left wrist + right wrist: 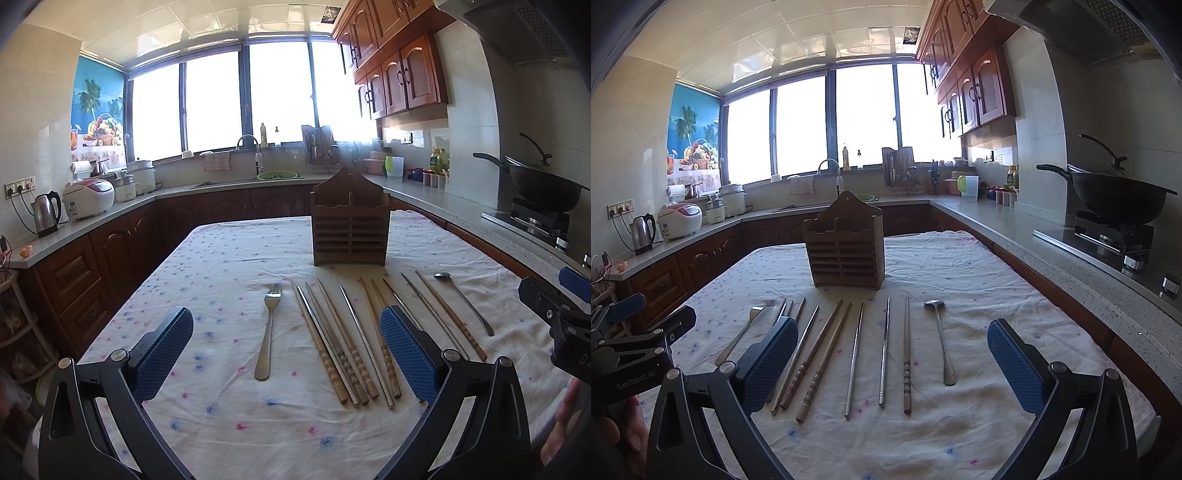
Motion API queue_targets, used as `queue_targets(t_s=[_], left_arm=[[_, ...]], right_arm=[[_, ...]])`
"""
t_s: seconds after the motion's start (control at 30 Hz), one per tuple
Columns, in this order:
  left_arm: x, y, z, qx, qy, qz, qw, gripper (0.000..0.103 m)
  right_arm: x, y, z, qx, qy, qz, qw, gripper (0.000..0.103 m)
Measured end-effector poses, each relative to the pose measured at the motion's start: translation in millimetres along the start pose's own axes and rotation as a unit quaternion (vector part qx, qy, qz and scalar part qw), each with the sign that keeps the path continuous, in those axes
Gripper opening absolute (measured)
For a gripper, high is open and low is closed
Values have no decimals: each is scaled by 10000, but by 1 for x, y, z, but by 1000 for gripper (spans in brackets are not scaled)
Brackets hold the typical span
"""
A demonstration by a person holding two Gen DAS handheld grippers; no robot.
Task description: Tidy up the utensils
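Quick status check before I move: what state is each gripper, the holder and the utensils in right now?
left gripper: open, holding nothing
right gripper: open, holding nothing
wooden holder: upright, no utensils visible in it
fork: flat on tablecloth
spoon: flat on cloth
chopsticks: flat, side by side, none picked up

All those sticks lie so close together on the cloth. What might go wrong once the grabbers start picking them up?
The chopsticks lie almost touching, so wide fingers may pinch two at once or nudge a neighbour askew. The cloth is wrinkled and might get caught with a thin metal stick. The wooden holder stands free on the cloth, so a stick pushed in at an angle may tip or slide it.
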State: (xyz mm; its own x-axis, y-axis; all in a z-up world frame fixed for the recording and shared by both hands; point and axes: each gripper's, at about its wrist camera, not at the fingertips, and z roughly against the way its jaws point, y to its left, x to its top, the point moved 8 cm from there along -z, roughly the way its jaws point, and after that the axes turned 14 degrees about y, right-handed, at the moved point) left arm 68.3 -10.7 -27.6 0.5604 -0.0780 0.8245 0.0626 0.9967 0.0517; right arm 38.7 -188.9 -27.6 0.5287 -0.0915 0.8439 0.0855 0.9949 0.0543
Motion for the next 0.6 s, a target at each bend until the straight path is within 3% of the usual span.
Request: queue_targets(t_s=[0.2, 0.6], left_arm=[[-1, 0, -5, -23, 90, 75, 9999, 103], [9, 8, -36, -116, 673, 120, 9976, 103]], right_arm=[[-1, -1, -2, 19, 62, -11, 10000, 103], [9, -4, -17, 323, 471, -51, 9984, 103]])
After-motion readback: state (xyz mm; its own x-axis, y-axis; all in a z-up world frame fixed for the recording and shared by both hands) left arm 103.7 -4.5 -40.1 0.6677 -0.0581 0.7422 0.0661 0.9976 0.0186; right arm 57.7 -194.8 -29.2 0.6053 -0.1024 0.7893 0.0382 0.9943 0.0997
